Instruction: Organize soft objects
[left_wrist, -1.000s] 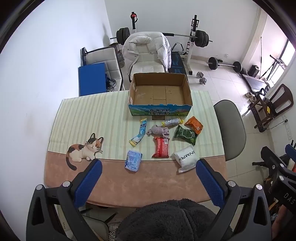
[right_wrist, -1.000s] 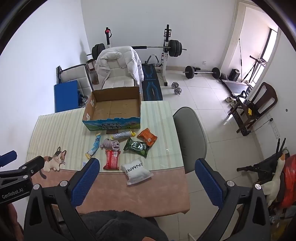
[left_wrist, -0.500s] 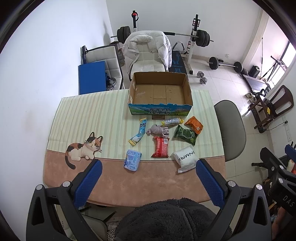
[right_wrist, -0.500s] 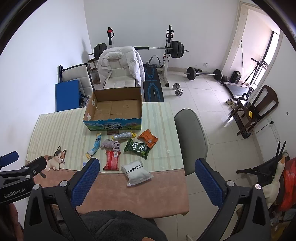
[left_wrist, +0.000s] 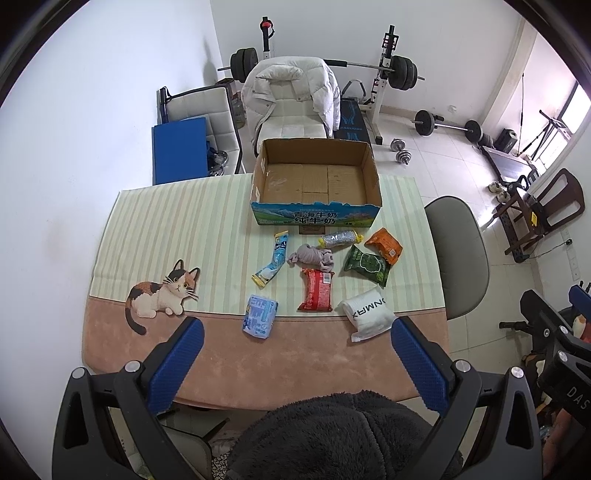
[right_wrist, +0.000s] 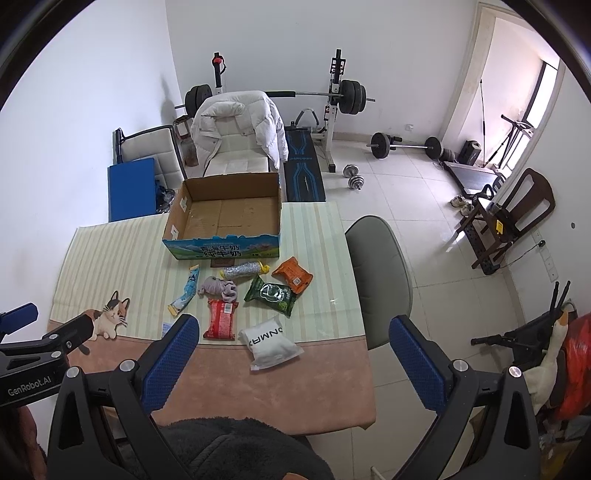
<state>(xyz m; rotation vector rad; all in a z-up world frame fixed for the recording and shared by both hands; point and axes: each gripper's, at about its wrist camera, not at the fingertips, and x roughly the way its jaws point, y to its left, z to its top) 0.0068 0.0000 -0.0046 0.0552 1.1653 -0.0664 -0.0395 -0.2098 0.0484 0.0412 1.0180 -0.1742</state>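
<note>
- The left wrist view looks down from high above the near edge of the table (left_wrist: 229, 362), facing the cardboard box (left_wrist: 316, 177) at frame centre.
- The right wrist view looks from equally high, with the box (right_wrist: 225, 214) left of centre.
- Both are far off and share the table, box and weight bench (left_wrist: 384, 74).

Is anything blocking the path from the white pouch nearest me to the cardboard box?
Along the tabletop, yes: the green packet, orange packet and silver roll lie between the white pouch and the cardboard box. Lifted over them, nothing visible blocks it; the box is open-topped and empty. Both tongs are open, above the near edge.
</note>
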